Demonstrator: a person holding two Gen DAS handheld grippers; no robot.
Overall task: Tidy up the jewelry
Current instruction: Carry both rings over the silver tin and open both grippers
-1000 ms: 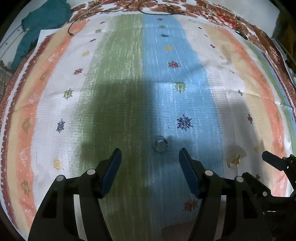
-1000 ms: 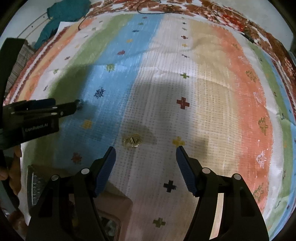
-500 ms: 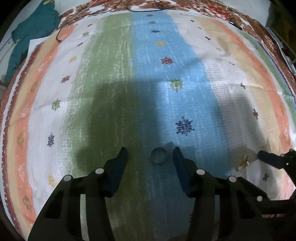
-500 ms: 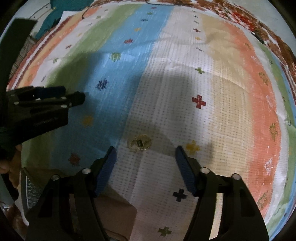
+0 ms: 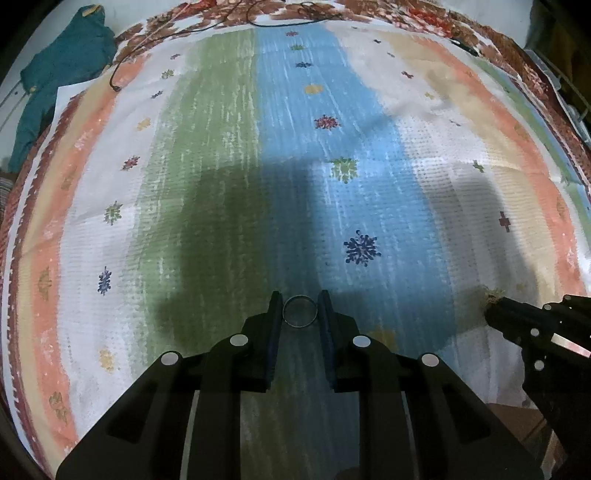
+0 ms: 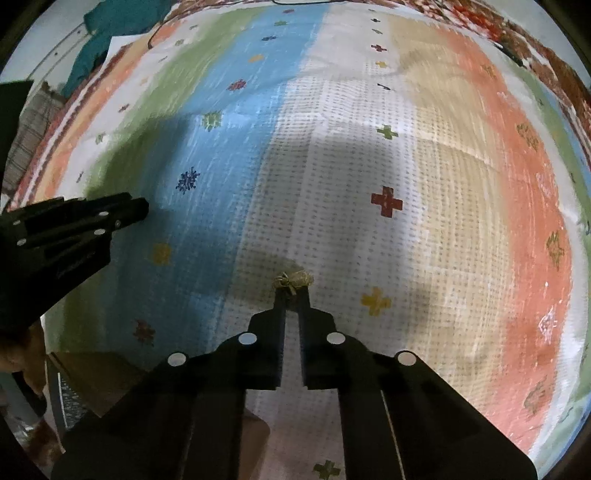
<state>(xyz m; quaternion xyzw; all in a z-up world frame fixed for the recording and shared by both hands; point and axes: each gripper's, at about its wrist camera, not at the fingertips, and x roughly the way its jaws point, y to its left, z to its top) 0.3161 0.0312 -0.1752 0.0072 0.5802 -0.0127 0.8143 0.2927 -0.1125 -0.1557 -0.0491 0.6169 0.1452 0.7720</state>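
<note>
A thin silver ring [image 5: 300,311] lies on the striped cloth [image 5: 229,155] where green meets blue. My left gripper [image 5: 300,308] has closed its fingers against both sides of the ring. My right gripper [image 6: 292,291] is shut on a small gold piece of jewelry [image 6: 295,279], which sticks out past its fingertips over the white stripe. In the left wrist view the right gripper [image 5: 495,312] shows at the right with the gold piece [image 5: 493,295] at its tip. In the right wrist view the left gripper [image 6: 136,212] reaches in from the left.
A teal garment [image 5: 55,77] lies at the cloth's far left corner. A black cable [image 5: 258,22] runs along the far patterned border. A brown box [image 6: 99,373] sits at the near edge, left of the right gripper.
Both grippers moved down and closed. The left closed around the silver ring and the right closed on the gold piece.
</note>
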